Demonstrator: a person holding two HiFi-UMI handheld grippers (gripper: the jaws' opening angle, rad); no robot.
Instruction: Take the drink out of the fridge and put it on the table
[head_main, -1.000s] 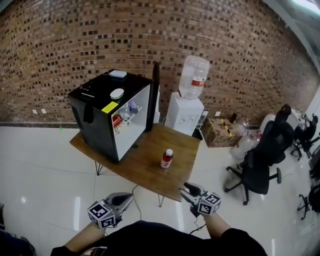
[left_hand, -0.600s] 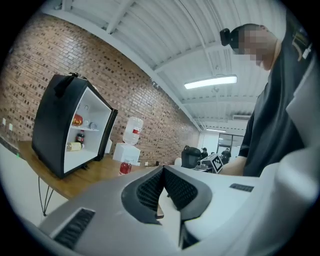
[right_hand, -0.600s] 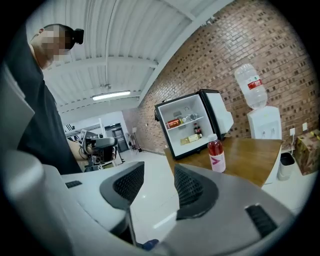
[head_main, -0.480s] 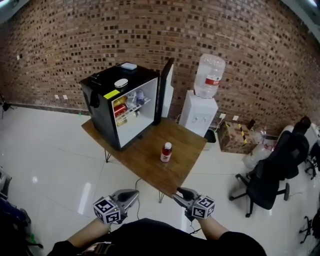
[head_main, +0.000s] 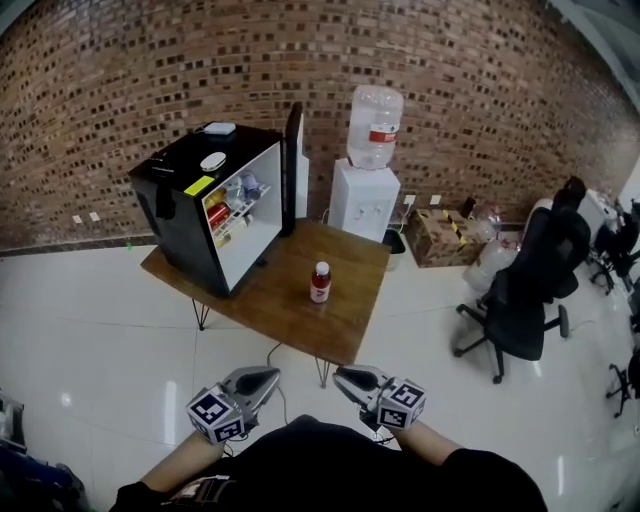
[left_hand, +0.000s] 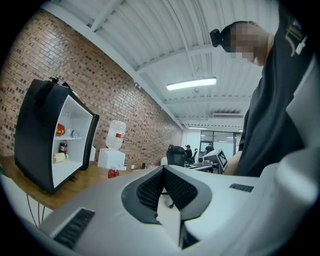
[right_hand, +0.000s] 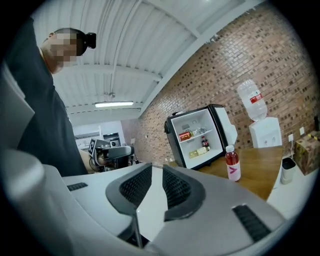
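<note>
The red drink bottle (head_main: 320, 282) with a white cap stands upright on the wooden table (head_main: 345, 325), apart from the black mini fridge (head_main: 185, 240), whose door (head_main: 294, 170) is open. It also shows small in the right gripper view (right_hand: 232, 163) and the left gripper view (left_hand: 113, 173). Both grippers hang close to my body, well short of the table. The left gripper (head_main: 268, 378) (left_hand: 163, 169) is shut and empty. The right gripper (head_main: 345, 377) (right_hand: 156, 167) is closing, a narrow gap left between its pads and nothing in it.
Several bottles and cans (head_main: 222, 210) sit on the fridge shelves. A water dispenser (head_main: 368, 190) stands behind the table against the brick wall. Cardboard boxes (head_main: 440, 240) and a black office chair (head_main: 525, 290) are at the right. Glossy white floor lies between me and the table.
The head view has swung about; the bottle stays put on the table. Both grippers have drawn a little closer together, and the right jaws look narrower.
</note>
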